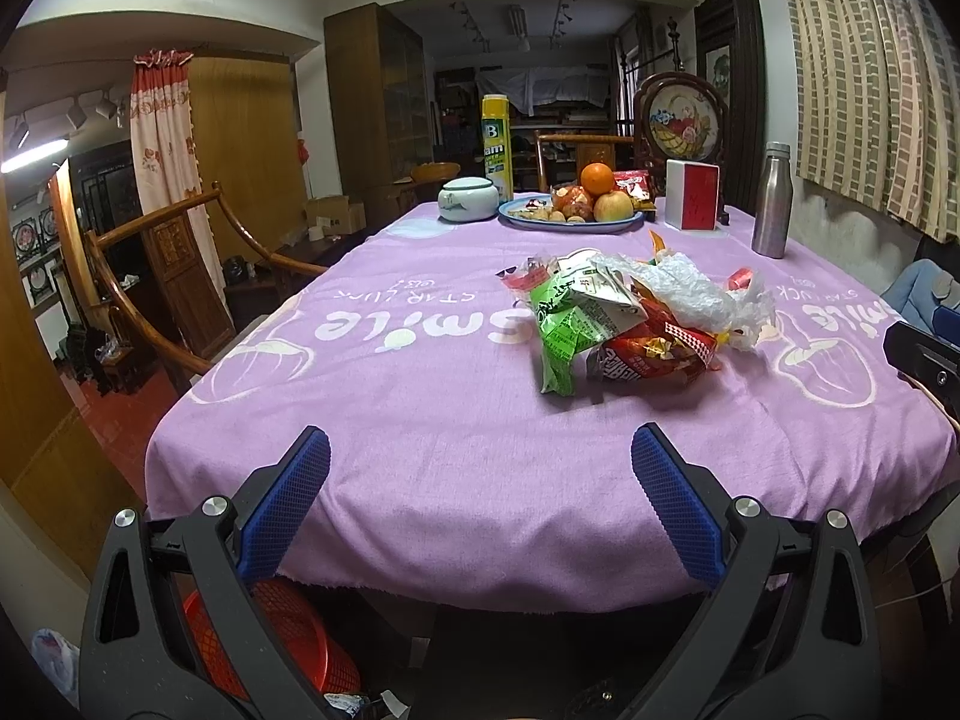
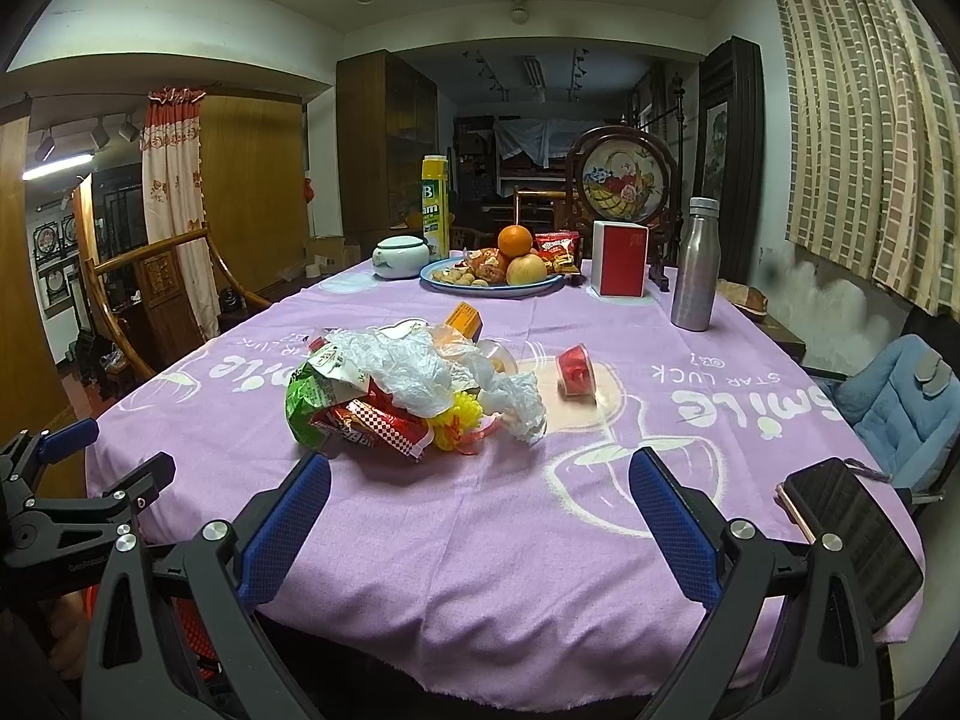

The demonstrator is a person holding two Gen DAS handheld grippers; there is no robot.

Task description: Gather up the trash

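Both tools idle at the near edge of the table (image 1: 420,450), which is draped in a purple printed cloth. Left tool (image 1: 480,462) has its blue-padded jaws spread wide, holding nothing; right tool (image 2: 480,480) likewise gaping and empty. Trash sits as one heap mid-table: crumpled green snack bag (image 1: 561,324), red checkered wrapper (image 1: 654,354), wrinkled clear plastic film (image 2: 414,372), plus a small red plastic cup (image 2: 575,373) lying apart to the right of the heap. Heap is well ahead of both tools, nothing touched yet. Red mesh waste basket (image 1: 288,636) sits on the floor under the near table edge, below the left tool, likely the drop point. Blue fruit plate (image 2: 492,288), steel bottle (image 2: 696,264) and black phone (image 2: 852,540) look like keepers, not trash. Task seems barely begun; next move probably a reach into the heap.
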